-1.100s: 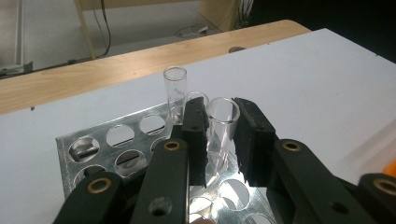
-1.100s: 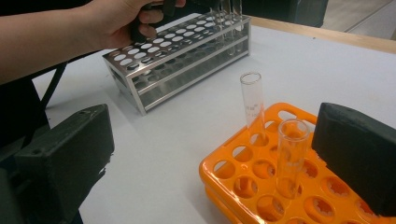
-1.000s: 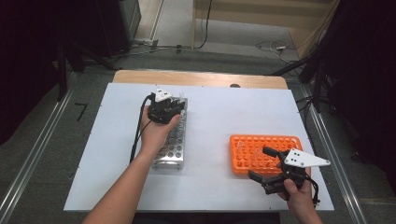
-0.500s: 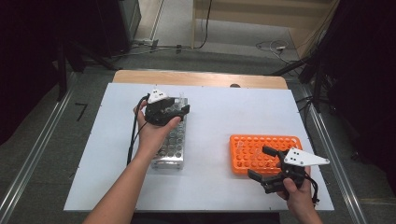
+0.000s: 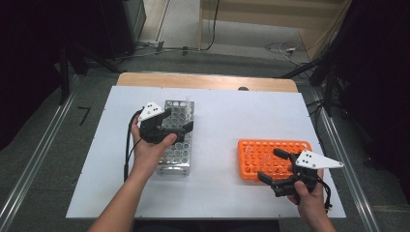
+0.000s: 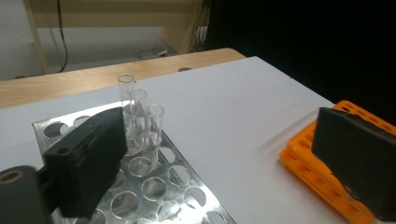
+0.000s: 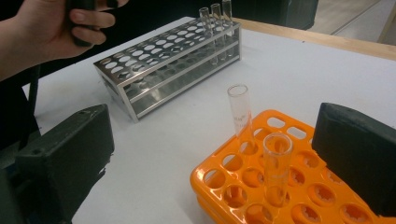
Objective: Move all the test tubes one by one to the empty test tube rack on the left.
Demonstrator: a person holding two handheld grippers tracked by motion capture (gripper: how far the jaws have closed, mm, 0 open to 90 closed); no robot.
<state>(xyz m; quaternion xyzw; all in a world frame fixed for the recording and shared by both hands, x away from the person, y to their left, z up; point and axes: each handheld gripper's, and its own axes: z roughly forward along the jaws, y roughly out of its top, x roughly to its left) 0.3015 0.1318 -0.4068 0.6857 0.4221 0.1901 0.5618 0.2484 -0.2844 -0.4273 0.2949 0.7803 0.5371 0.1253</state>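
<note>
My left gripper has just been opening, with nothing between its jaws, above the metal rack holding three glass tubes. My right gripper is open beside the orange rack.

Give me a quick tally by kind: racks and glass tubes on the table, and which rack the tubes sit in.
Metal rack: 1
Orange rack: 1
Glass tubes in the metal rack: 3
Glass tubes in the orange rack: 2
Total: 2 racks, 5 tubes, 7 things.
</note>
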